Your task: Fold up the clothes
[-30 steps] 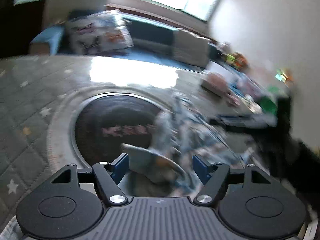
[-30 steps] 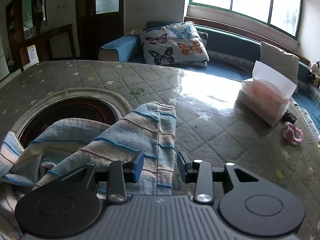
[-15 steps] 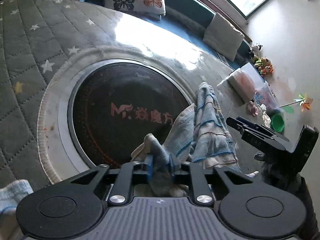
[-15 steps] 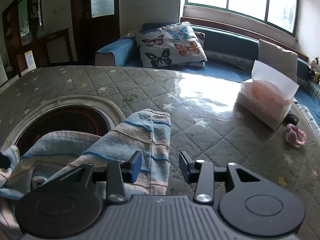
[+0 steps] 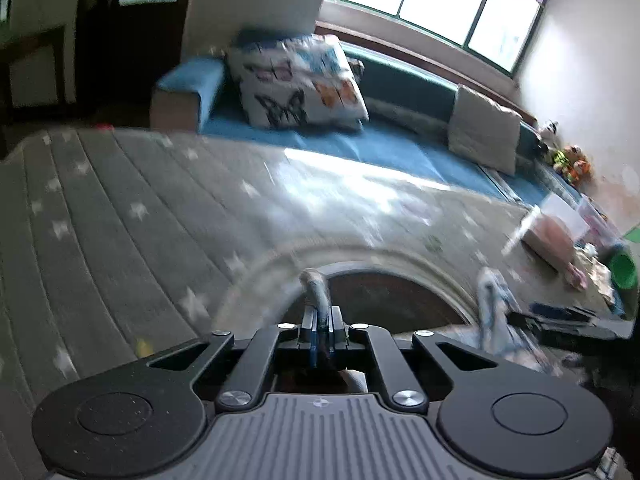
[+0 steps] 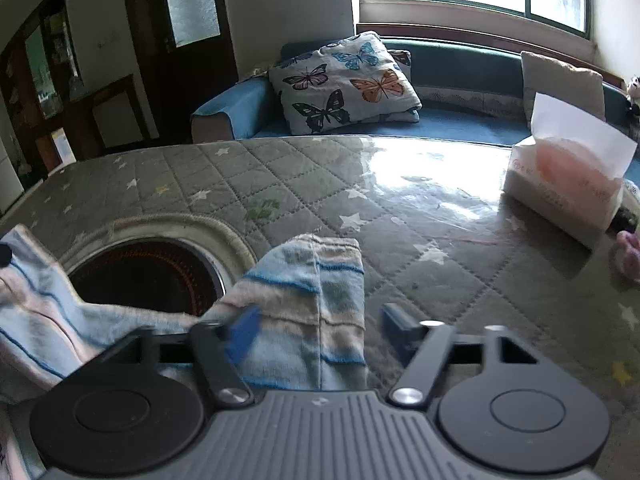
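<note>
A striped blue, pink and white garment (image 6: 304, 304) lies on the grey quilted table cover (image 6: 440, 240), draped partly over the round dark hotplate (image 6: 144, 272). My left gripper (image 5: 320, 320) is shut on a bunched corner of the garment (image 5: 316, 288) and holds it up above the hotplate (image 5: 388, 300). Another part of the garment (image 5: 492, 304) shows at the right of the blurred left wrist view. My right gripper (image 6: 320, 324) is open, its fingers either side of the garment's near fold. The lifted corner shows at far left in the right wrist view (image 6: 24, 256).
A tissue box (image 6: 568, 184) and a small pink item (image 6: 628, 252) stand at the table's right. A blue sofa with a butterfly cushion (image 6: 344, 84) runs behind the table. A green cup (image 5: 622, 268) and clutter stand at far right.
My left gripper closed on the garment's corner and has lifted and swung it up. My right gripper has opened wider over the near fold, and its view has moved slightly forward.
</note>
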